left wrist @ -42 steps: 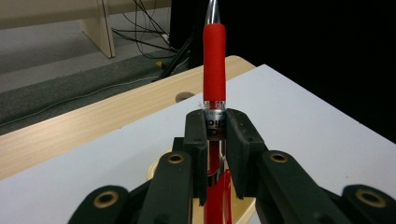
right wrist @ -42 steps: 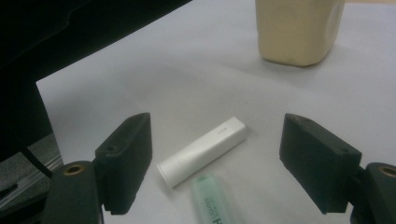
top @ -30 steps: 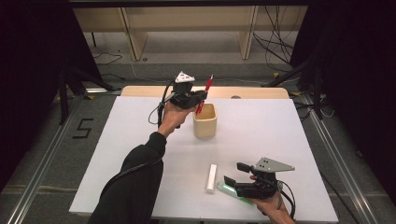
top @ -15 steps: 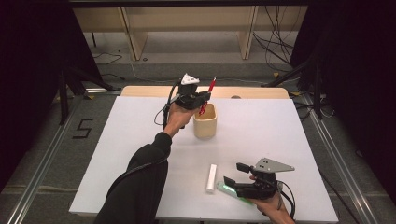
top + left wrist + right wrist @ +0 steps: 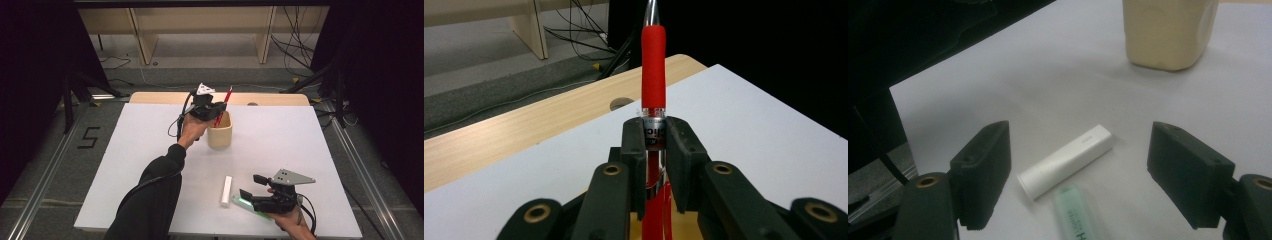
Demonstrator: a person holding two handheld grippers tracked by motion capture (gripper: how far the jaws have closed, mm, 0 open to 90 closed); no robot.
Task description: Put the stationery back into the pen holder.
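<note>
My left gripper (image 5: pixel 216 109) hangs over the beige cup (image 5: pixel 220 131) near the table's far middle, shut on a red pen (image 5: pixel 224 104) that stands nearly upright with its lower end inside the cup. In the left gripper view the pads clamp the pen (image 5: pixel 653 95) just below its red grip. My right gripper (image 5: pixel 248 187) rests near the front edge with its jaws wide apart. Between and ahead of them lie a white tube (image 5: pixel 1066 160) and a pale green highlighter (image 5: pixel 1079 218). The same white tube (image 5: pixel 227 190) lies to the left of the right gripper in the high view.
The white table top (image 5: pixel 280 145) has free room left and right of the cup. A wooden strip (image 5: pixel 270 98) runs along its far edge, with a wooden shelf frame (image 5: pixel 200 30) and cables on the floor beyond. Metal rails (image 5: pixel 45 170) flank the table.
The left gripper has sunk a little with the red pen, bringing the pen lower into the cup. The right gripper and the items by it have stayed put.
</note>
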